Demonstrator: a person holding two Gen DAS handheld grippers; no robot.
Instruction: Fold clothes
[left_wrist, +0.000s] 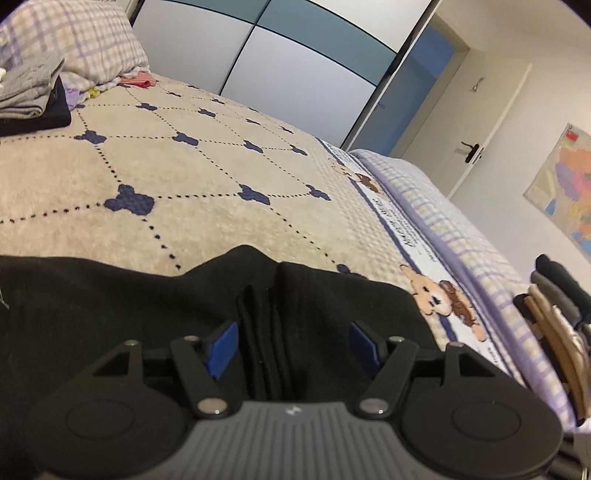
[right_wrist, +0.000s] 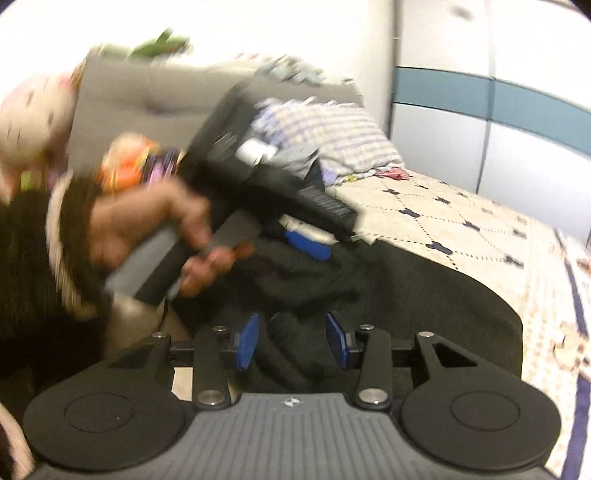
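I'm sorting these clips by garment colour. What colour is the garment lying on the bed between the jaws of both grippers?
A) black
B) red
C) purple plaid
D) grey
A: in both wrist views the garment bunched between the blue pads is black, lying on the beige bedspread; the left gripper and the right gripper stand open around its folds.

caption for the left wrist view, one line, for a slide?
Left gripper open over a bunched black garment on the patterned bedspread, folded clothes stacked by the pillow.
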